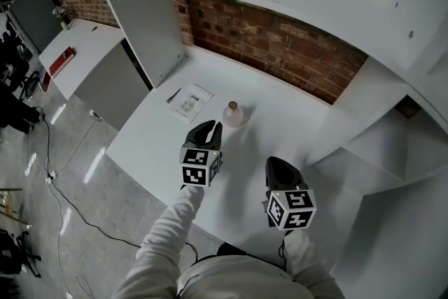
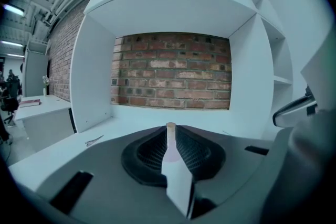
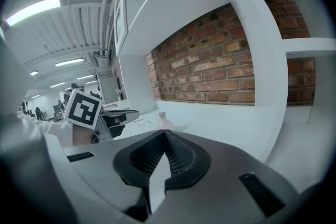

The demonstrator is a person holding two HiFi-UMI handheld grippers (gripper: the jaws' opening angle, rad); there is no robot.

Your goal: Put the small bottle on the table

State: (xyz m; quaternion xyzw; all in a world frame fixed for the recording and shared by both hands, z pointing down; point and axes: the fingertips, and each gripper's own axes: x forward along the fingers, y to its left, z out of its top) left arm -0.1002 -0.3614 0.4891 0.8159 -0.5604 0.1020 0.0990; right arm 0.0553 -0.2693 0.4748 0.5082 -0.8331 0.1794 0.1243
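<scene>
The small pinkish bottle [image 1: 233,113] stands upright on the white table [image 1: 294,115], in front of the brick back wall. My left gripper [image 1: 212,128] hovers just short of the bottle, not touching it. In the left gripper view its jaws [image 2: 171,142] stand nearly together with only a narrow slit, and the bottle's neck [image 2: 170,129] shows beyond the tips. My right gripper [image 1: 278,166] hangs nearer the table's front, shut and empty. From the right gripper view [image 3: 164,134] the bottle [image 3: 164,121] stands farther off, with the left gripper's marker cube [image 3: 84,108] to its left.
A printed leaflet [image 1: 190,102] and a small dark clip [image 1: 173,96] lie on the table left of the bottle. White shelf walls [image 1: 147,31] flank the recess, and more shelves [image 1: 381,143] rise at the right. The brick wall [image 1: 280,45] closes the back.
</scene>
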